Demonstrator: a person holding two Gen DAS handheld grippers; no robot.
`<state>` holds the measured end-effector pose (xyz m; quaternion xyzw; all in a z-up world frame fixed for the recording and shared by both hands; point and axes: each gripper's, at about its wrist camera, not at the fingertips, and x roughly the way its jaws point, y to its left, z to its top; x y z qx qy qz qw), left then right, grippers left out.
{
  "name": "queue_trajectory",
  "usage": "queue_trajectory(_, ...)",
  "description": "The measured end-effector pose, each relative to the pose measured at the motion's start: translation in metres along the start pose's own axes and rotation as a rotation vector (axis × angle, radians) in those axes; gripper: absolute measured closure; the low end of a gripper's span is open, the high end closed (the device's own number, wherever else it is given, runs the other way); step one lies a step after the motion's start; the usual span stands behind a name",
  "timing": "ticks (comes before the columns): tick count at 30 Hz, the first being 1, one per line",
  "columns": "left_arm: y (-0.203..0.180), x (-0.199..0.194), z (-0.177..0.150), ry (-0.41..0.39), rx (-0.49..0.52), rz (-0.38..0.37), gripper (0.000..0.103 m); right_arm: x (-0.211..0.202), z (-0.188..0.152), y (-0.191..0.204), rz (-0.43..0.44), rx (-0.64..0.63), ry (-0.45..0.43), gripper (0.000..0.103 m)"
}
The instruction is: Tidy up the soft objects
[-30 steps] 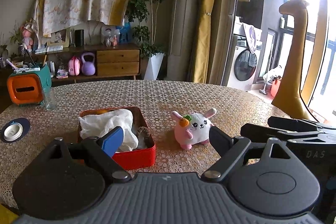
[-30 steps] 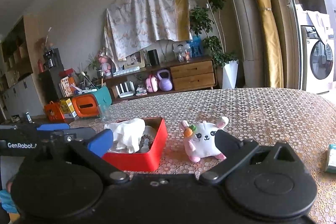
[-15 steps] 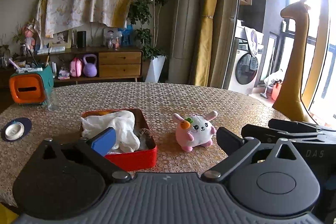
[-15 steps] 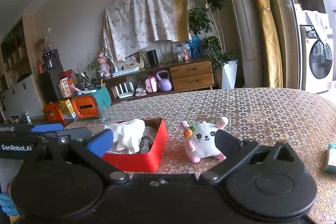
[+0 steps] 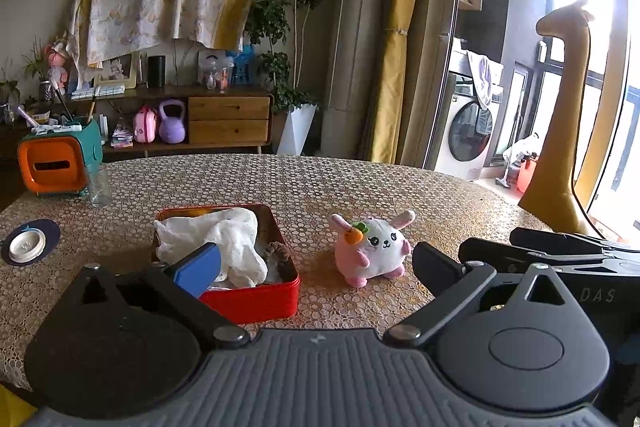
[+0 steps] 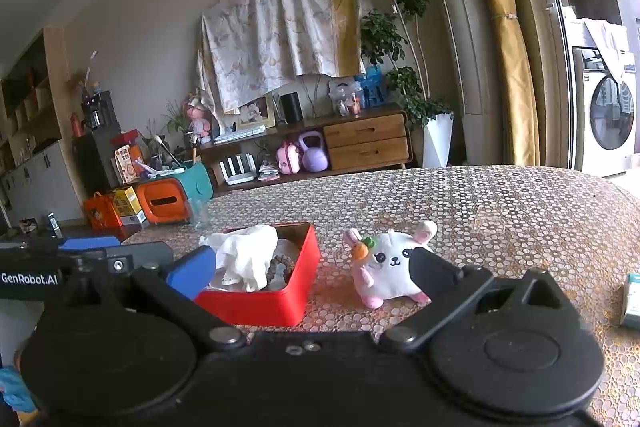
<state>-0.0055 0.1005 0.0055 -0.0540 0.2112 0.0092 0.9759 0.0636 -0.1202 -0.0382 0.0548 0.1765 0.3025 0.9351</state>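
On the table (image 5: 360,183), near its front edge, stands a red tin box (image 5: 256,297), and a white cloth (image 5: 216,239) lies crumpled inside it, together with a dark hair tie (image 5: 280,253) at the right inner wall. Just beside the box, on its right and apart from it, sits a plush rabbit (image 5: 374,251), white and pink, with a small orange carrot on its head; it stands upright on the tablecloth. Both tongs hover over the front edge of the table. The left gripper (image 5: 316,263) is released: its jaws have just been opening and stand wide, with nothing pressed between them. The right gripper (image 6: 312,269) is also spread wide and grasps nothing; its right finger covers a part of the rabbit in the right wrist view. At the far left corner stand an orange and teal tissue box (image 5: 56,167) and a glass (image 5: 98,185). A white dish on a dark coaster (image 5: 28,243) lies at the left edge.
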Motion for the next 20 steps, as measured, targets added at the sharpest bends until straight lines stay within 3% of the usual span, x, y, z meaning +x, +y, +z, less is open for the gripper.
queue_trajectory(20,-0.0021,0.0045,-0.0006,0.021,-0.011,-0.002,0.0,-0.0012,0.0,-0.0023,0.0,0.014,0.01,0.0)
